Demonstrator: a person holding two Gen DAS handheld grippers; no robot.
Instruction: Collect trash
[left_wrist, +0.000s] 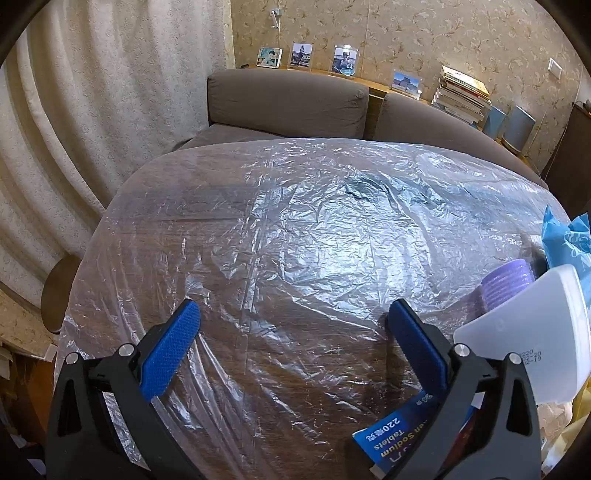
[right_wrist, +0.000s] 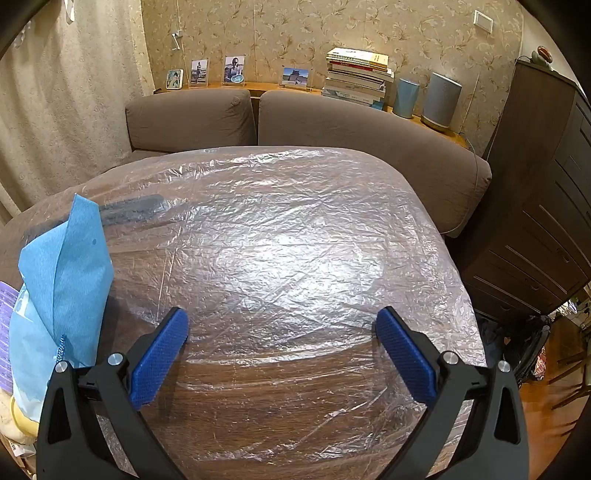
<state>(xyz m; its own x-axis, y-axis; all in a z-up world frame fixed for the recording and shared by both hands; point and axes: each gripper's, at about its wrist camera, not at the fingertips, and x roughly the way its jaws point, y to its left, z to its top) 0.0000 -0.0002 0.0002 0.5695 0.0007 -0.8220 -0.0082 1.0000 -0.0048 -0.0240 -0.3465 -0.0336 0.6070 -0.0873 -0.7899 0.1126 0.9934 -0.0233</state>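
Observation:
A clear plastic sheet (left_wrist: 295, 229) covers a wooden table (left_wrist: 303, 369). In the left wrist view, trash lies at the right edge: a white bottle (left_wrist: 532, 332) with a purple cap (left_wrist: 508, 282), a blue tablet box (left_wrist: 395, 439) and a light blue wrapper (left_wrist: 565, 243). My left gripper (left_wrist: 291, 314) stands open above the sheet, left of the bottle, with nothing between its fingers. In the right wrist view the blue wrapper (right_wrist: 62, 280) rises at the left. My right gripper (right_wrist: 282, 321) is open over the bare sheet (right_wrist: 295, 240), holding nothing.
A brown sofa (right_wrist: 332, 122) runs behind the table, with photo frames (right_wrist: 234, 70), stacked books (right_wrist: 356, 75) and two speakers (right_wrist: 441, 99) on the ledge behind it. Curtains (left_wrist: 92, 129) hang at left. A dark cabinet (right_wrist: 535, 203) stands at right. A round stool (left_wrist: 59, 295) sits beside the table.

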